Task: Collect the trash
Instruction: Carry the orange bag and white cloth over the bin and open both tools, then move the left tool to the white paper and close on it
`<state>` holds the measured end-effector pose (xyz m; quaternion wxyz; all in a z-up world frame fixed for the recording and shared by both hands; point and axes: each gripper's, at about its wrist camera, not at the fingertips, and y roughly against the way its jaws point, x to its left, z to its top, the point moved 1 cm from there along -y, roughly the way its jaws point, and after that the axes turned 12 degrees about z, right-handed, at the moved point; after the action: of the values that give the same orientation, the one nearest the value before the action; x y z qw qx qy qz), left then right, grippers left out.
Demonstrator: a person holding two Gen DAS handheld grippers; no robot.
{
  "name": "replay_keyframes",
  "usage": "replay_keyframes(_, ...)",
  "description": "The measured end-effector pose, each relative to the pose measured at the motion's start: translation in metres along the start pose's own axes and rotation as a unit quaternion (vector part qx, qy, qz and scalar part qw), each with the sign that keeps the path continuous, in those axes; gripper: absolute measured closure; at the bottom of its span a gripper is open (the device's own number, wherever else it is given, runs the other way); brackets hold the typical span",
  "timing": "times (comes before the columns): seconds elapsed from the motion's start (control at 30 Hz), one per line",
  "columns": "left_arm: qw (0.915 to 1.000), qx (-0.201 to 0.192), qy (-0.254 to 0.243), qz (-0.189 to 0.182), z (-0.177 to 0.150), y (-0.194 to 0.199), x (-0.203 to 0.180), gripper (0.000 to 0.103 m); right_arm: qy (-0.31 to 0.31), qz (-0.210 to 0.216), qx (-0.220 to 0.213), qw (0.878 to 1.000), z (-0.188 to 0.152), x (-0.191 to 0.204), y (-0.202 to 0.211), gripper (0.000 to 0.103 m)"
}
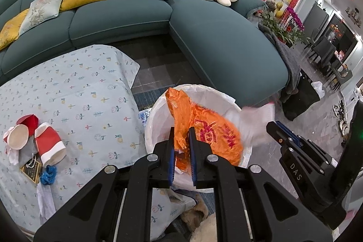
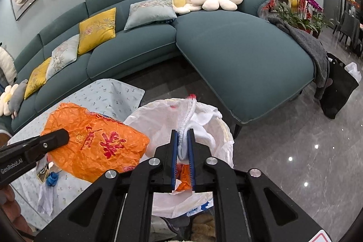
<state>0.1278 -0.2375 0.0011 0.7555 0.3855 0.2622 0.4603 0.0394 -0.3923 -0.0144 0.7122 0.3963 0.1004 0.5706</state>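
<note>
Only the left wrist view shows the crushed red-and-white paper cups lying on the flowered tablecloth. The left gripper pinches an orange plastic bag printed with red characters over the white-lined trash bin. The right gripper, marked "DAS", clamps white plastic above the bin; "GenRobot.AI" marks the left one.

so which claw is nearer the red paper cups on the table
Left. The left claw, shut on the orange bag over the bin, is beside the table with the red paper cups. The right claw, gripping white trash, is on the bin's far side.
</note>
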Motion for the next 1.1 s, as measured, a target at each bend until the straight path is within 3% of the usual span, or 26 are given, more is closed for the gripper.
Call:
replay_keyframes(0.07,1.0000,0.002,0.001,0.000,0.001,-0.003,-0.001,0.087,0.002,0.001,0.002,1.000,0.001,0.000,-0.002,0.090)
replay_keyframes(0.23,0.9999,0.000,0.016,0.006,0.001,-0.003,0.005,0.069,0.002,-0.004,-0.002,1.000,0.003,0.003,-0.001,0.072)
replay_keyframes(0.4,0.9994,0.000,0.034,0.011,0.000,0.003,0.021,0.061,0.010,-0.003,-0.001,1.000,0.003,0.016,-0.001,0.069)
replay_keyframes(0.53,0.9986,-0.003,0.050,0.018,-0.003,0.010,0.038,0.061,0.019,0.003,-0.001,1.000,0.004,0.031,0.002,0.068)
replay_keyframes(0.67,0.9966,-0.010,0.075,0.032,-0.012,0.022,0.064,0.049,0.035,0.011,-0.002,0.999,0.001,0.052,0.005,0.064)
replay_keyframes(1.1,0.9863,-0.006,0.134,0.096,-0.061,0.053,0.174,0.041,0.098,0.054,0.027,0.993,-0.030,0.149,0.004,0.054)
